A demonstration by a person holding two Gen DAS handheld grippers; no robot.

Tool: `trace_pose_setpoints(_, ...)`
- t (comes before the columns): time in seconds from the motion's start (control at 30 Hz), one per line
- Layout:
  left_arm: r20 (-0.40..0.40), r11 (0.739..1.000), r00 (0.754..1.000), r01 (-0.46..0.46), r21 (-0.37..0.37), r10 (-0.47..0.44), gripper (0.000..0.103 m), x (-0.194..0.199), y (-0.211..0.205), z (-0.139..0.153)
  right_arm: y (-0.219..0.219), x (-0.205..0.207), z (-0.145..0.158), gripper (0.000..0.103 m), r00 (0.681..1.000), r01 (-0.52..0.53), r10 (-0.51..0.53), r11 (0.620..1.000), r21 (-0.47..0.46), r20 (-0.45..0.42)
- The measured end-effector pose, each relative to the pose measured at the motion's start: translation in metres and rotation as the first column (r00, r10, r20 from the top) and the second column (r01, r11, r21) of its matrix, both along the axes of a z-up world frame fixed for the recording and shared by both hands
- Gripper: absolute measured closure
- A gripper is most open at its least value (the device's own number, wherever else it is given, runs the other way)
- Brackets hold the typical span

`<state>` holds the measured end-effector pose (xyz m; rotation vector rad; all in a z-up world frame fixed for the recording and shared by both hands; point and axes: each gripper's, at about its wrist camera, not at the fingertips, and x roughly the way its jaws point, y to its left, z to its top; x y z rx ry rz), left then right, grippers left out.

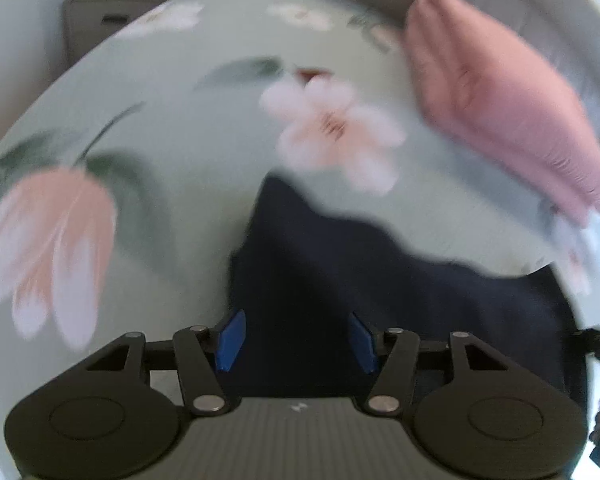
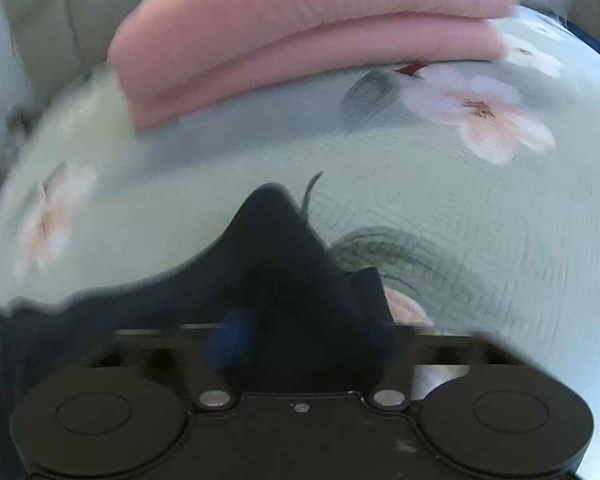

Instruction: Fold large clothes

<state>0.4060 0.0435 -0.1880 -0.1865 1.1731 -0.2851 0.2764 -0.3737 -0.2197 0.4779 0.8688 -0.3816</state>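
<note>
Across the near half of the bed, a dark navy garment (image 1: 340,264) lies crumpled on a pale green bedspread (image 1: 172,152) printed with large pink and white flowers. In the left wrist view its ragged far edge runs from a raised peak near the middle out to the right, and the spread to the left and beyond it is bare, giving wide open room. The left tongs (image 1: 296,342) stand released over the navy cloth, blue pads (image 1: 231,340) apart with fabric below them but nothing pinched.

In the right wrist view the same garment rises to a point just ahead of the right tongs (image 2: 260,336). Those tongs are clenched, with dark cloth bunched around the blurred blue pad (image 2: 230,336); whether cloth is actually pinched cannot be told. Bare quilted bedspread stretches to the right and far side.

A folded pink garment (image 2: 300,32) sits at the far side of the bed, well apart from the navy one. Beyond the bed on the far left stands a grey bedside cabinet (image 1: 100,20) with blurred items on top. No writing is legible anywhere.
</note>
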Motion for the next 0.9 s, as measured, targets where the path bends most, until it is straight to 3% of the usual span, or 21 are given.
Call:
trace_pose_setpoints(0.03, -0.008, 1.0, 1.0, -0.013, 0.003, 0.013, 0.045, -0.004, 0.003, -0.004, -0.007, -0.013, -0.004, 0.098, 0.994, 0.069, -0.071, 0.997, 0.027, 0.078)
trace_pose_setpoints(0.07, -0.016, 1.0, 0.999, -0.03, 0.008, 0.03, 0.045, -0.007, 0.008, -0.008, -0.014, -0.022, -0.008, 0.098, 0.986, 0.127, -0.129, 0.992, 0.024, 0.103)
trace_pose_setpoints(0.17, -0.02, 0.998, 0.998, -0.059, 0.001, 0.059, 0.044, -0.015, 0.022, -0.005, -0.019, -0.032, -0.018, 0.094, 0.981, 0.174, -0.174, 0.985, 0.014, 0.08)
trace_pose_setpoints(0.23, -0.006, 0.999, 0.999, -0.046, -0.015, 0.046, 0.044, -0.023, 0.028, 0.003, -0.012, -0.036, -0.008, 0.066, 0.984, 0.142, -0.142, 0.99, 0.008, 0.105)
trace_pose_setpoints(0.27, 0.004, 0.999, 0.999, -0.038, -0.02, 0.038, 0.043, -0.028, 0.029, 0.008, -0.009, -0.035, 0.002, 0.027, 0.988, 0.111, -0.109, 0.994, -0.011, 0.106)
trace_pose_setpoints(0.3, 0.021, 0.999, 0.999, -0.026, -0.022, 0.026, 0.042, -0.036, 0.028, 0.014, -0.006, -0.036, 0.012, 0.003, 0.991, 0.084, -0.079, 0.996, -0.034, 0.11)
trace_pose_setpoints(0.4, 0.068, 0.997, 0.995, 0.073, -0.023, -0.071, 0.036, -0.062, 0.014, 0.033, 0.007, -0.041, 0.044, 0.004, 0.987, -0.077, 0.078, 0.997, -0.018, 0.142)
trace_pose_setpoints(0.5, 0.071, 0.981, 0.982, 0.183, -0.067, -0.178, 0.034, -0.088, -0.003, 0.042, 0.037, -0.053, 0.063, 0.002, 0.96, -0.265, 0.261, 0.964, 0.034, 0.104)
trace_pose_setpoints(0.57, 0.063, 0.973, 0.977, 0.209, -0.094, -0.203, 0.03, -0.105, -0.007, 0.039, 0.065, -0.063, 0.06, 0.002, 0.915, -0.404, 0.402, 0.913, 0.066, 0.042)
trace_pose_setpoints(0.63, 0.041, 0.969, 0.975, 0.221, -0.109, -0.218, 0.026, -0.116, -0.007, 0.028, 0.091, -0.078, 0.042, 0.002, 0.845, -0.53, 0.534, 0.843, 0.095, -0.025)
trace_pose_setpoints(0.7, 0.002, 0.967, 0.97, 0.244, -0.077, -0.245, 0.026, -0.122, -0.003, 0.006, 0.107, -0.092, 0.012, 0.002, 0.805, -0.564, 0.561, 0.824, 0.041, -0.192)
trace_pose_setpoints(0.77, -0.057, 0.964, 0.963, 0.265, 0.015, -0.264, 0.028, -0.128, 0.001, -0.019, 0.106, -0.104, -0.022, 0.0, 0.795, -0.542, 0.504, 0.84, -0.021, -0.338)
trace_pose_setpoints(0.83, -0.054, 0.958, 0.959, 0.282, 0.042, -0.28, 0.033, -0.133, 0.009, -0.024, 0.106, -0.116, -0.027, 0.0, 0.8, -0.544, 0.502, 0.838, -0.046, -0.329)
trace_pose_setpoints(0.9, -0.033, 0.958, 0.958, 0.286, 0.02, -0.285, 0.033, -0.136, 0.019, -0.013, 0.112, -0.112, -0.016, 0.001, 0.78, -0.547, 0.478, 0.834, -0.069, -0.404)
